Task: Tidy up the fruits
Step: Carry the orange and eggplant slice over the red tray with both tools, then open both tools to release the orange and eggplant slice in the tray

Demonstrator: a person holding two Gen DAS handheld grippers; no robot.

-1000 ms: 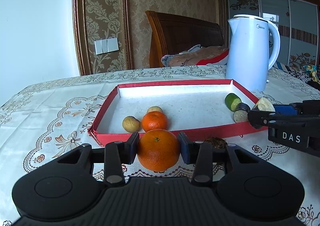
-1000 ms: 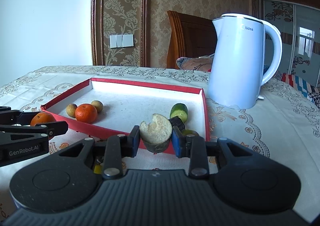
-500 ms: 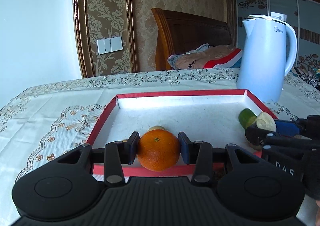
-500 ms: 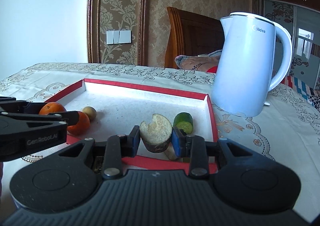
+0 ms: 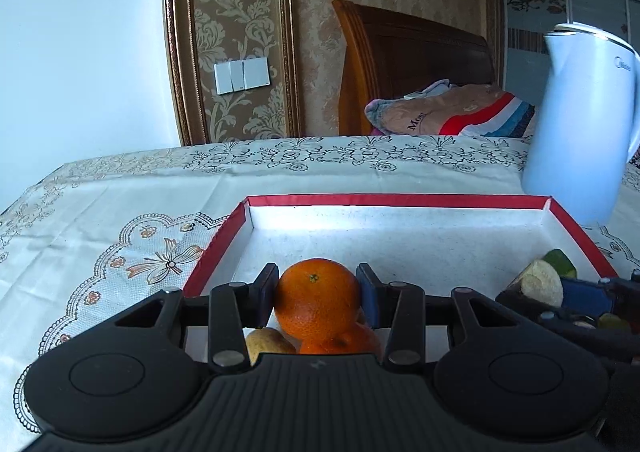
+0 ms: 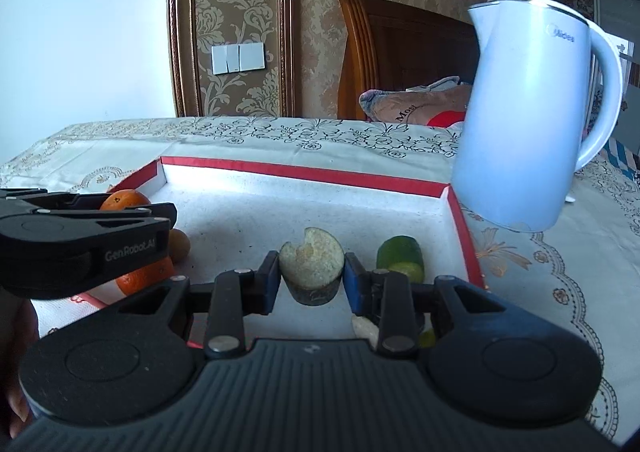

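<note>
Left wrist: hand-held gripper (image 5: 318, 298) clamps orange (image 5: 317, 303) over tray (image 5: 396, 201).

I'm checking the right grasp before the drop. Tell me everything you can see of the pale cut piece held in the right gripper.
The pale, dark-skinned cut fruit piece shows a rough cream cut face with a notch at its top edge and a dark brownish skin below. It sits upright, cut face toward the camera, pinched on both sides by the right gripper and its blue-padded fingers, held over the red-rimmed white tray.
</note>
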